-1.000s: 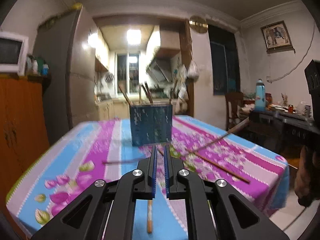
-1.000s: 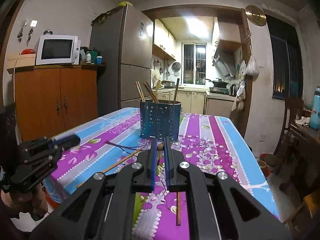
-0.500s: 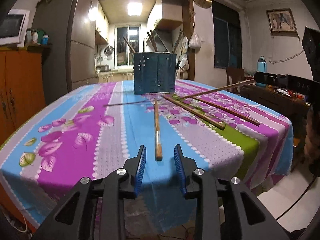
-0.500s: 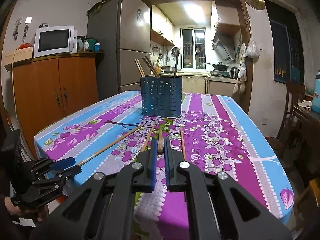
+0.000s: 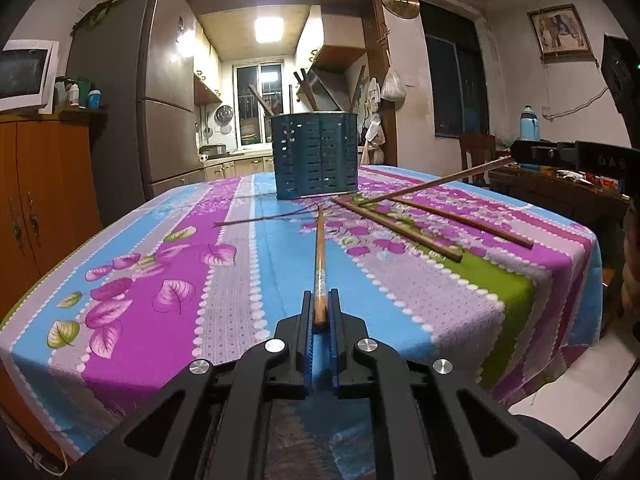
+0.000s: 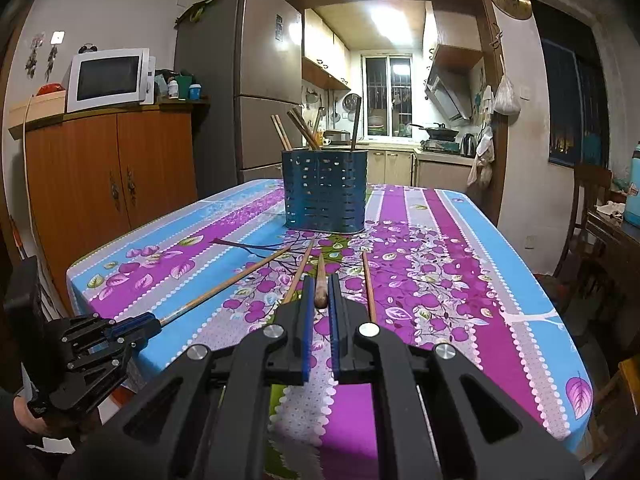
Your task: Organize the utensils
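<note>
While the left gripper (image 5: 320,312) clamps the near end of one chopstick (image 5: 319,256) lying on the tablecloth (image 5: 160,280), the right gripper (image 6: 320,296) is closed on the end of another stick (image 6: 321,280). Both sticks point toward the blue holder (image 6: 325,192) at mid-table; two more chopsticks (image 5: 400,226) lie crossed nearby.

The left gripper (image 5: 320,312) is held low and level, pointing forward, its jaws drawn in on the near end of a chopstick (image 5: 319,264). The right gripper (image 6: 321,298) also points forward, level, its jaws closed on the butt of another chopstick (image 6: 320,284). Each gripper appears at the edge of the other's view, the left one lower, the person's hand (image 6: 24,416) beneath it.
</note>
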Demonstrator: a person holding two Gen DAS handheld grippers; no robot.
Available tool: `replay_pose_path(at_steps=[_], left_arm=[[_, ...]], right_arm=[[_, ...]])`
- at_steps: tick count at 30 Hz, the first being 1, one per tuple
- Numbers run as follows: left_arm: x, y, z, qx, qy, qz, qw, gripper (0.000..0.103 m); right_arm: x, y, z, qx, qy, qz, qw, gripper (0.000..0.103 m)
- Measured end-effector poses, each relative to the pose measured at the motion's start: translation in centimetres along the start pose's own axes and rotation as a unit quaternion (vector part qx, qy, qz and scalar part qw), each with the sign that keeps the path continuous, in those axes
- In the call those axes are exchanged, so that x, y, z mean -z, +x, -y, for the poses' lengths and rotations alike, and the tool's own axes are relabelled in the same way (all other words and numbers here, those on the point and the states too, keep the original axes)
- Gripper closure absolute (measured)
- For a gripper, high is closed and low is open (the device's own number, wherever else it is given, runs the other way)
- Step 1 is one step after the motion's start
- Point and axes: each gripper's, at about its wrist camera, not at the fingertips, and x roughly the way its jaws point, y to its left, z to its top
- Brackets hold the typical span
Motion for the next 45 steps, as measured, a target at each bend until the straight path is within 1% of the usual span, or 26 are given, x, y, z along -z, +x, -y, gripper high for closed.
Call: replay_pose_path(at_steps=[4, 7, 8, 10, 13, 17, 19, 23, 27, 31, 37, 45], left_arm=[[-1.9, -1.5, 0.2, -0.001, 0.000, 0.026, 0.9997, 0.095], [-4.1, -3.1, 0.4, -0.002, 0.005, 0.060, 0.9982, 0.095], [-5.2, -3.7, 0.6, -0.002, 0.010, 0.076, 0.9970, 0.095], [-6.6, -4.4, 0.9, -0.002, 0.019, 0.098, 0.9950, 0.095], [-8.9, -4.7, 1.5, -0.002, 0.030, 0.128, 0.9914, 0.095], [-11.5, -4.3, 2.0, -0.003, 0.040, 0.156, 0.9869, 0.095], [-12.6, -3.9, 2.3, -0.004, 0.046, 0.164, 0.9854, 0.095], [-14.7, -2.4, 2.5, -0.002, 0.050, 0.169, 0.9843, 0.095], [-16.1, -1.2, 2.6, -0.004, 0.055, 0.169, 0.9841, 0.095], [-16.7, 0.1, 2.9, -0.001, 0.061, 0.164, 0.9846, 0.095], [-17.8, 1.6, 2.1, 0.008, 0.046, 0.149, 0.9877, 0.096], [-22.2, 1.9, 0.2, 0.022, 0.032, 0.142, 0.9891, 0.096]], right_arm=[[-0.5, -0.3, 0.0, 0.002, -0.004, 0.009, 1.000, 0.098], [-1.2, -0.7, 0.1, 0.004, -0.013, 0.020, 1.000, 0.098], [-1.6, -0.8, 0.2, 0.005, -0.015, 0.024, 1.000, 0.098], [-2.4, -1.2, 0.3, 0.007, -0.022, 0.034, 0.999, 0.098], [-4.3, -1.8, 0.5, 0.007, -0.031, 0.053, 0.998, 0.098], [-6.6, -1.9, 0.9, 0.002, -0.039, 0.068, 0.997, 0.098], [-7.8, -1.7, 1.4, -0.001, -0.038, 0.071, 0.997, 0.098], [-9.9, -1.0, 2.4, -0.005, -0.037, 0.070, 0.997, 0.098], [-11.4, -0.1, 2.7, -0.010, -0.039, 0.065, 0.997, 0.098], [-12.0, 0.7, 2.9, -0.017, -0.035, 0.059, 0.997, 0.098], [-12.8, 1.6, 2.9, -0.024, -0.035, 0.052, 0.998, 0.098], [-14.7, 2.5, 3.4, -0.028, -0.035, 0.046, 0.998, 0.098]])
